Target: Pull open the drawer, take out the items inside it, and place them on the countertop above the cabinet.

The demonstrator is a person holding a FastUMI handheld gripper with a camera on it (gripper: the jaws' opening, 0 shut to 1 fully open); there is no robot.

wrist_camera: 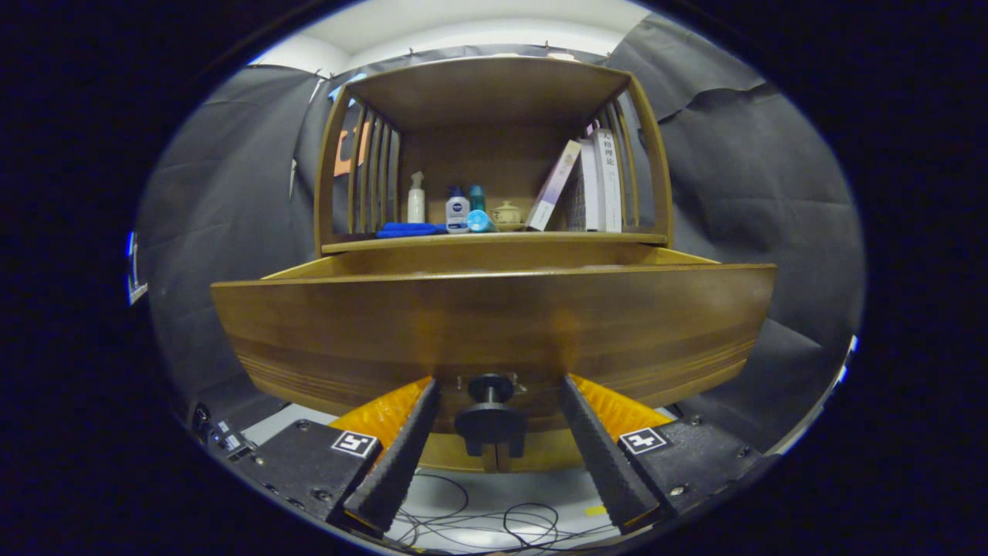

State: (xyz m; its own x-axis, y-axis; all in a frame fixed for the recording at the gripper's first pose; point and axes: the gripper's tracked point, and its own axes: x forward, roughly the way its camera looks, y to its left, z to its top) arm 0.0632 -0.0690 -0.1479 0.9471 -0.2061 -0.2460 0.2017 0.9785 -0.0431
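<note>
Two ribbed fingers [401, 455] of the tongs [494, 455] rise from the bottom centre of the frame, spread apart, with the black knob [491, 421] between them. Neither finger touches the knob; a clear gap shows on both sides. Cables [494, 525] lie on the floor at the bottom of the frame, below the fingers.

Behind the knob, the drawer [494, 324] fills the middle of the frame and is already pulled out from the cabinet. Its front panel stands high before the camera, so I cannot see what is inside it.

Above the drawer, in the upper centre, is the tabletop [494, 241] of the cabinet. It already carries a spray bottle [416, 198], a small white bottle [457, 212], a blue cloth [407, 229], a little pot [507, 215] and leaning books [594, 185].

I judge that the opening step is about finished and that reaching into the drawer comes next. The risks: the tongs must go up over the high front panel, and may knock it or catch the knob. The tabletop is crowded, so a new item put there could push a bottle over or make the books fall.
</note>
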